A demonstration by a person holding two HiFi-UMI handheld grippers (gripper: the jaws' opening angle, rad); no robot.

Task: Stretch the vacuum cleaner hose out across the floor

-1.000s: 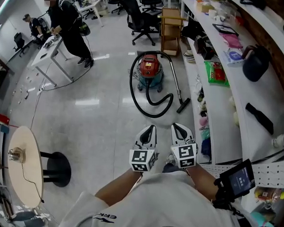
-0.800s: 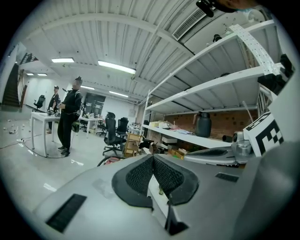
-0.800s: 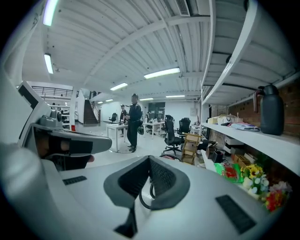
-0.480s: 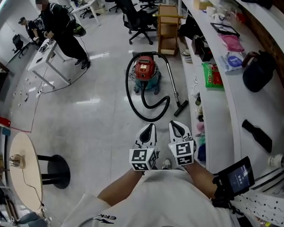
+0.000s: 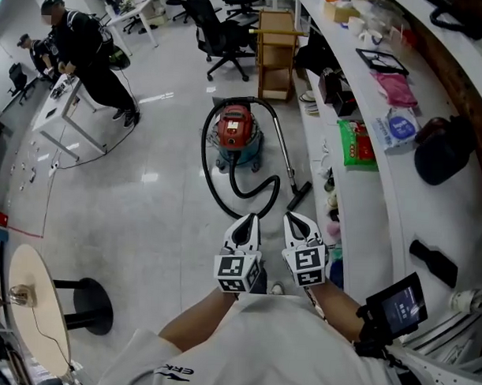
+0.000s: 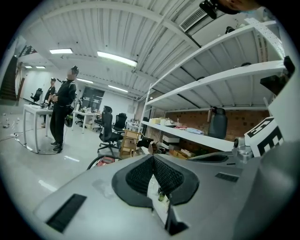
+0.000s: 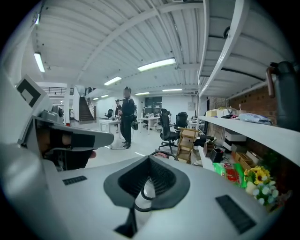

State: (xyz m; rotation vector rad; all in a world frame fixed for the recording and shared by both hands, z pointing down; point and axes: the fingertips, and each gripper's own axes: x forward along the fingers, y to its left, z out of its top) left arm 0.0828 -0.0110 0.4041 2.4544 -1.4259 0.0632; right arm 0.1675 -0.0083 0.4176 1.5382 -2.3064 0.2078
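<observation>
- Left gripper (image 5: 252, 220): held low in the near centre and pointed far, toward the cleaner; its jaws are pressed together with nothing between them (the left gripper view shows the ribbed pads meeting along one line).
- Right gripper (image 5: 291, 219): just beside the left one, on its right, and pointed the same way; its jaws are likewise closed and empty.
- Vacuum cleaner (image 5: 234, 128): a red-topped canister standing on the pale floor (image 5: 137, 216), farther off than both grippers and a little left of the shelving.
- Hose (image 5: 203, 159): black, lying on the floor in a wide curl that runs round the left side of the canister, sweeps toward the grippers and curves back in; neither gripper touches it.
- Wand and floor nozzle (image 5: 298, 195): the rigid tube slants from the far side of the canister down to the right, and the nozzle rests near the foot of the white shelf unit (image 5: 359, 196).
- Background: a person (image 5: 80, 52) stands at a desk at far left; a round table (image 5: 32, 299) sits at near left.
</observation>
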